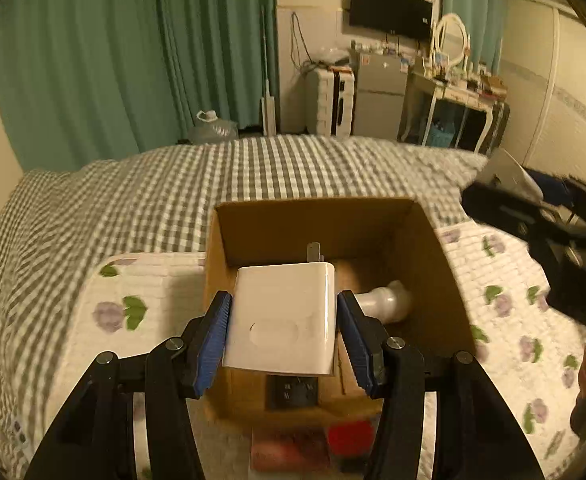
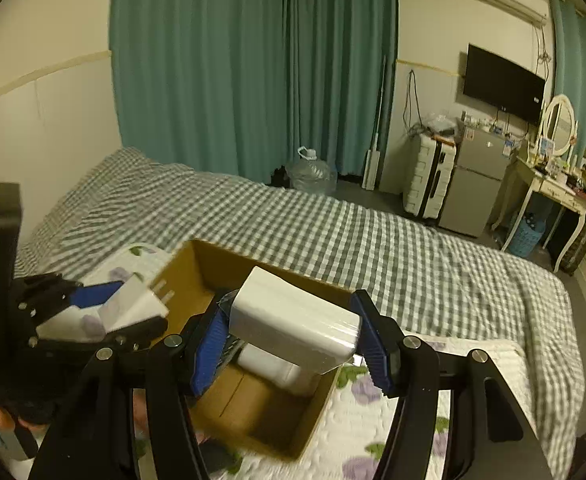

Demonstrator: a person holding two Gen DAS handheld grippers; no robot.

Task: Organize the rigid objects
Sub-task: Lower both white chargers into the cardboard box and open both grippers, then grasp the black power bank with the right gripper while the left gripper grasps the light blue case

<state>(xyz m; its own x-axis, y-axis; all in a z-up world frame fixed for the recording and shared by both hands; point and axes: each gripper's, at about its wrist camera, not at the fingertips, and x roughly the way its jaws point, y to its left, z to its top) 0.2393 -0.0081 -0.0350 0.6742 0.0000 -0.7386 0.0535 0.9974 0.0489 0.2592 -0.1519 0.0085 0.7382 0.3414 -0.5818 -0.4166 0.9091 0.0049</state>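
Observation:
My left gripper (image 1: 283,322) is shut on a white plug charger (image 1: 283,316), its prongs pointing away, above an open cardboard box (image 1: 425,248) on the bed. A pale bottle-like object (image 1: 385,302) and a dark socket block (image 1: 293,392) lie inside the box. My right gripper (image 2: 289,336) is shut on a white rectangular block (image 2: 293,320) above the same box (image 2: 197,276). In the right wrist view the left gripper (image 2: 133,308) with its charger (image 2: 137,300) shows at the left. Another white item (image 2: 269,364) lies in the box.
The box stands on a floral white quilt (image 1: 505,300) over a grey checked bedspread (image 1: 133,208). A red object (image 1: 351,436) lies near the box's front. Beyond the bed are green curtains, a water jug (image 2: 311,174), a suitcase, a fridge and a dressing table.

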